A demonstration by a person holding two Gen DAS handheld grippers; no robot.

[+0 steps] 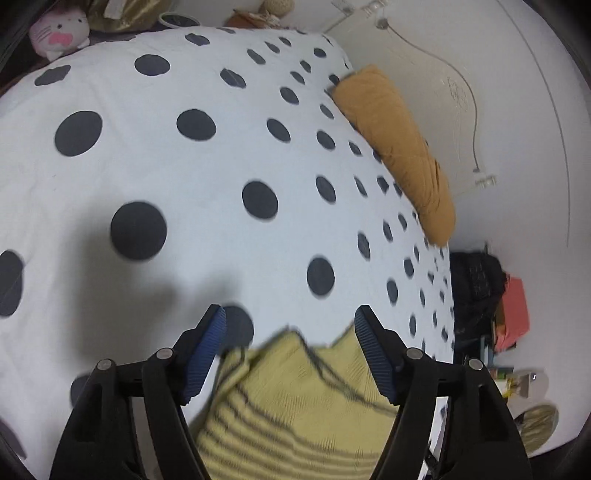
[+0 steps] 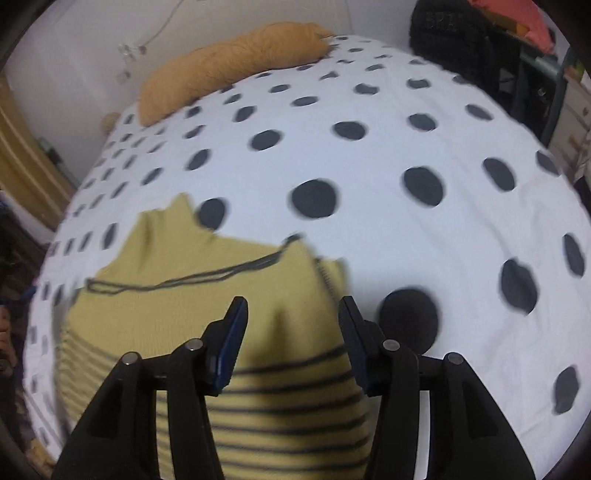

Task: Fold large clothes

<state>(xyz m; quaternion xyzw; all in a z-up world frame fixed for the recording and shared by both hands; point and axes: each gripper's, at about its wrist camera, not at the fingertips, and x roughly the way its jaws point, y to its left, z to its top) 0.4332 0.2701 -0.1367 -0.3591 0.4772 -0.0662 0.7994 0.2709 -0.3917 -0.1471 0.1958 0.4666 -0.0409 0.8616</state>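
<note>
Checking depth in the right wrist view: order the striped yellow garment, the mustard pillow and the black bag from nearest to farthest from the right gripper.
1. Striped yellow garment: under the open right gripper.
2. Black bag: off the bed's far right corner.
3. Mustard pillow: far left edge of the bed; too close to the bag to rank firmly.

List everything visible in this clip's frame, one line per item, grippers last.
sweater: one, yellow-green with dark stripes, lying on the bed under both grippers
bedspread: one, white with dark dots, covering the bed
pillow: one, mustard, at the bed's wall-side edge
plush toy: one, white and pink, far corner
dark clutter: black pile with a red item, beside the bed
left gripper: one, black with blue pads, open
right gripper: one, same, open
</note>
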